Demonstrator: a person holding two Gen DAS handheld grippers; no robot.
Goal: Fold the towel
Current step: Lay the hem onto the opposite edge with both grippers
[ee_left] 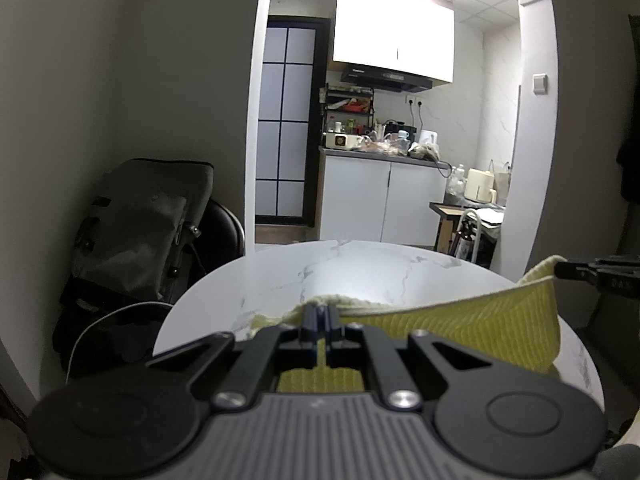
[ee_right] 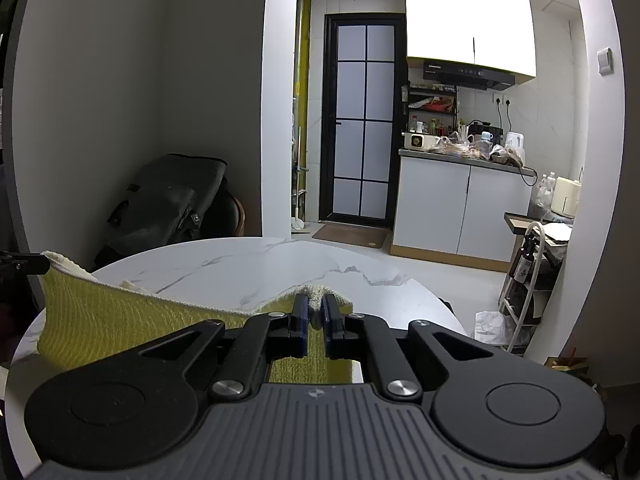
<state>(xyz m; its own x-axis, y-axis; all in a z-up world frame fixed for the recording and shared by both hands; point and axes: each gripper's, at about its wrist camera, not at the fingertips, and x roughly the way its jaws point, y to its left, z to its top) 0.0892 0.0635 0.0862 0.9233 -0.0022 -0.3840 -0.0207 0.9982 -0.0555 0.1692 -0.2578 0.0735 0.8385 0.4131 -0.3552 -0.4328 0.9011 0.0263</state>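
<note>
A dim dining corner opens through a white archway onto a lit kitchen with a black-framed glass door, white cabinets and a cluttered countertop. A round white marble-pattern table fills the foreground; beyond it sits what appears to be a dark bag on a chair. Above the tabletop, a yellow towel hangs stretched between the left gripper and right gripper, each with its jaws pinched narrowly on a cream-edged top corner.

Range hood carries small white lettering — too blurred to read.
</note>
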